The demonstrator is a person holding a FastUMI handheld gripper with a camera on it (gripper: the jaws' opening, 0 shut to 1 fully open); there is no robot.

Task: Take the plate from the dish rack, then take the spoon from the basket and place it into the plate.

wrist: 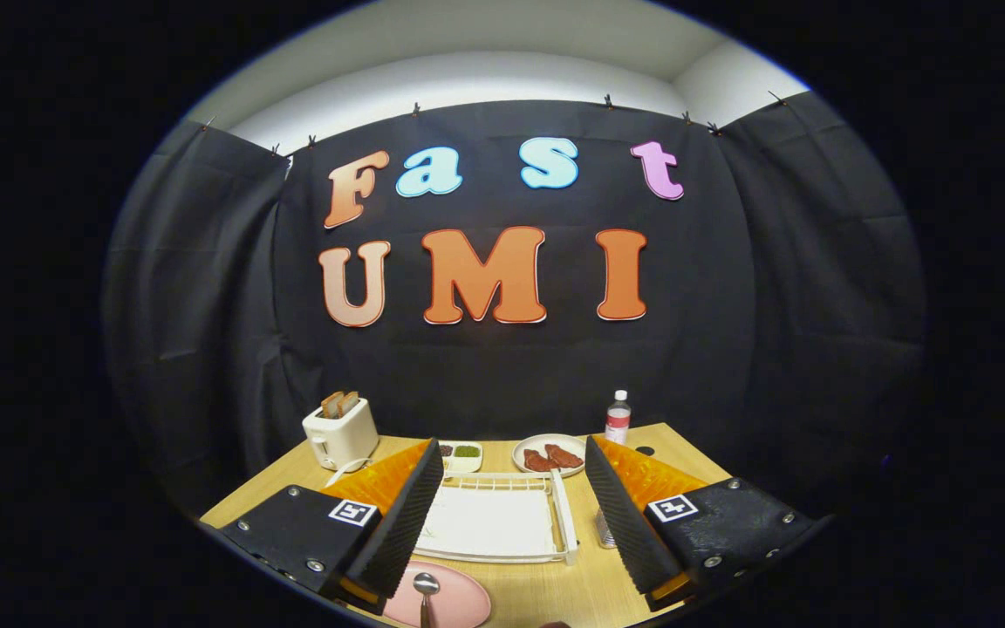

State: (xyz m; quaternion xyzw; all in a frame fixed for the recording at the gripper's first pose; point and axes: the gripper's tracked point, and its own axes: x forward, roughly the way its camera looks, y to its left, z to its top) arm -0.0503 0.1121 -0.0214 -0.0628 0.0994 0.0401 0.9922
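Two fingers of gripper (516,515) spread wide, empty. Spoon (425,593) resting in pink plate (454,602), lower centre-left, beside left finger, handle pointing toward camera. Dish rack (498,523) ahead between fingers.

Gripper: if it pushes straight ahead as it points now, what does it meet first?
Probably the white dish rack, lying between and just ahead of the open gripper. If it passes above, the plate of meat comes next; depth is unclear.

Spoon (425,590) handle cut off below
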